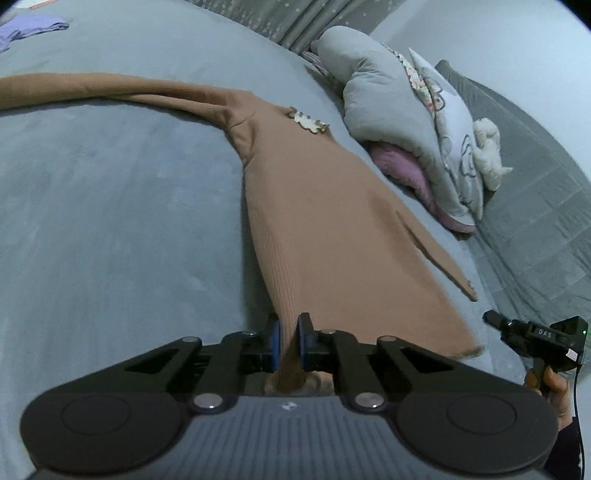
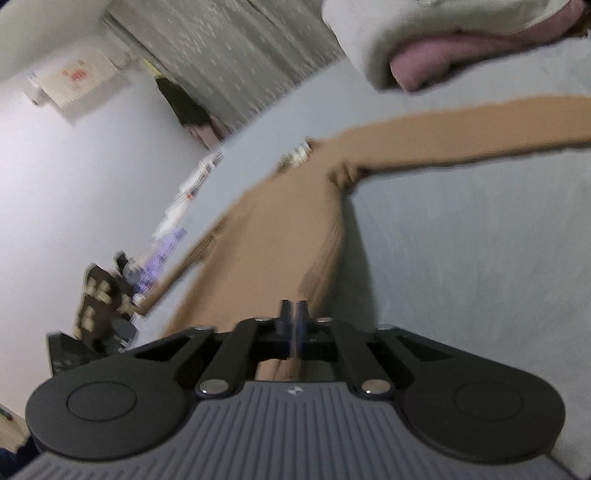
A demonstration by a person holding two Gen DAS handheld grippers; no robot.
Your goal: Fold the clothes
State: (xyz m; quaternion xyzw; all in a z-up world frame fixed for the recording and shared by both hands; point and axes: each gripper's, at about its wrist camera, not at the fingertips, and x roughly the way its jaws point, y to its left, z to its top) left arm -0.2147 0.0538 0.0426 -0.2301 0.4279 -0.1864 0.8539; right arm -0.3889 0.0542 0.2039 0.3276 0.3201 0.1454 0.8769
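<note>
The left gripper [image 1: 289, 334] has its blue-padded jaws pinched nearly together on a fold of the brown sweater's [image 1: 325, 229] hem, the cloth bunching up between the pads and trailing back under the tool. The right gripper [image 2: 294, 317] is closed tight as well, with a thin edge of the same brown fabric caught between its jaws (that view is smeared with motion blur, so finer detail is lost). From the left gripper the sweater stretches away across the grey bedsheet [image 1: 110, 206], ribbed body first, then one long sleeve [image 1: 110, 88] running off to the left edge of the left wrist view, while the other sleeve lies folded over the body with its cuff [image 1: 467, 290] pointing toward the near right. A small pale patch [image 1: 308, 121] sits near the collar. In the left wrist view the right gripper shows at the lower right, held by a hand [image 1: 550, 387] just off the hem's corner. Beyond the sweater a rumpled grey quilt [image 1: 391, 107] with a pink lining is heaped by the headboard, and some purple clothing [image 1: 33, 29] lies at the far left corner of the bed.
</note>
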